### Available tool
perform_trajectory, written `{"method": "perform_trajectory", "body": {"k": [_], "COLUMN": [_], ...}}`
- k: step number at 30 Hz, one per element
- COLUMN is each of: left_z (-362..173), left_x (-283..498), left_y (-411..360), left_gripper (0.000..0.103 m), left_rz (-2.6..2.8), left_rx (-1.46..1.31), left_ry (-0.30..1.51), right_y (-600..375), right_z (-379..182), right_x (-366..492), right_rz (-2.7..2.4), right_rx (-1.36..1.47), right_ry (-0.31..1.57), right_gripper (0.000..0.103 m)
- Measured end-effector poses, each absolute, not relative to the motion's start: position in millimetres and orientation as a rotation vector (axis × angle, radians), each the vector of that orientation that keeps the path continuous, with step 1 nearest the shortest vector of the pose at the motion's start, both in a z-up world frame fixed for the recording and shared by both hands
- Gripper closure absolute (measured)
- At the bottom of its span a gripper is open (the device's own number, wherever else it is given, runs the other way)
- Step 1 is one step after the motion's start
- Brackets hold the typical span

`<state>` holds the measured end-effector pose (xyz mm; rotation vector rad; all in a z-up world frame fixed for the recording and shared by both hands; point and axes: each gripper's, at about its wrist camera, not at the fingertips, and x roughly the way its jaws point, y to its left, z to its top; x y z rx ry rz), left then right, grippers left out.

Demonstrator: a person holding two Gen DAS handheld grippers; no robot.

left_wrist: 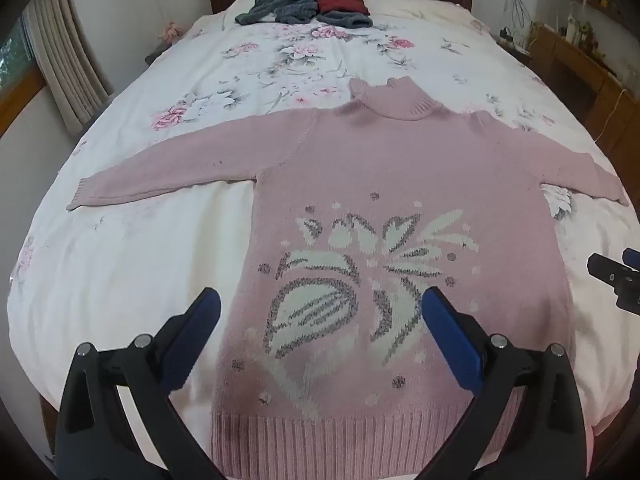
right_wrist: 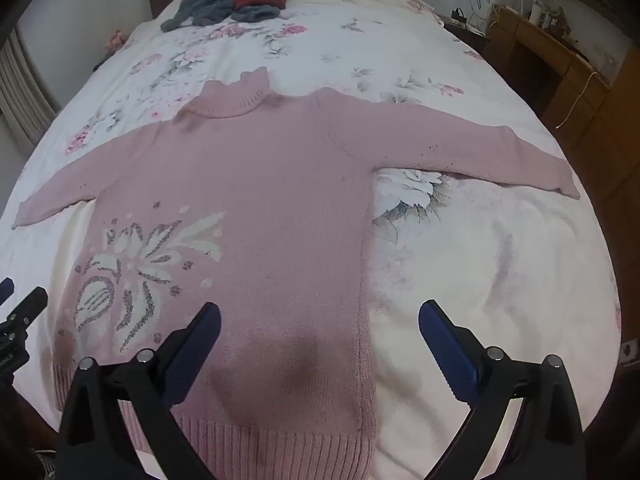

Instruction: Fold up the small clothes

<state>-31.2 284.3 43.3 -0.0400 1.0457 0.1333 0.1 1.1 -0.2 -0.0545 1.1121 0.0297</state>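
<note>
A pink turtleneck sweater (left_wrist: 384,176) with a white and grey flower pattern lies flat on the bed, both sleeves spread out sideways and the ribbed hem nearest me. My left gripper (left_wrist: 320,304) hovers open above the lower left part of the sweater, nothing between its blue-padded fingers. In the right wrist view the same sweater (right_wrist: 256,184) fills the left half. Also open and empty, my right gripper (right_wrist: 320,316) hangs over the sweater's lower right edge. The right gripper's tip (left_wrist: 612,276) shows at the far right of the left wrist view.
The bed carries a white floral cover (left_wrist: 120,264). A pile of grey and dark red clothes (left_wrist: 312,2) lies near the dark headboard. Curtains (left_wrist: 68,64) hang at the left; a wooden desk (right_wrist: 560,64) with small items stands at the right.
</note>
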Motion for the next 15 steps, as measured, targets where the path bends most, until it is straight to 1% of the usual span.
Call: {"method": "perform_trajectory", "body": {"k": [15], "left_z": [41.0], "left_x": [-29.9], "left_y": [286.6], "left_gripper": [0.003], "left_rz": [0.133], "left_rx": [-0.029], "left_ry": [1.036], "right_y": [-0.2], "right_z": [1.3], "right_x": [0.3], "right_rz": [0.03], "right_rx": [-0.046], "right_ry": [1.114], "right_gripper": [0.004]}}
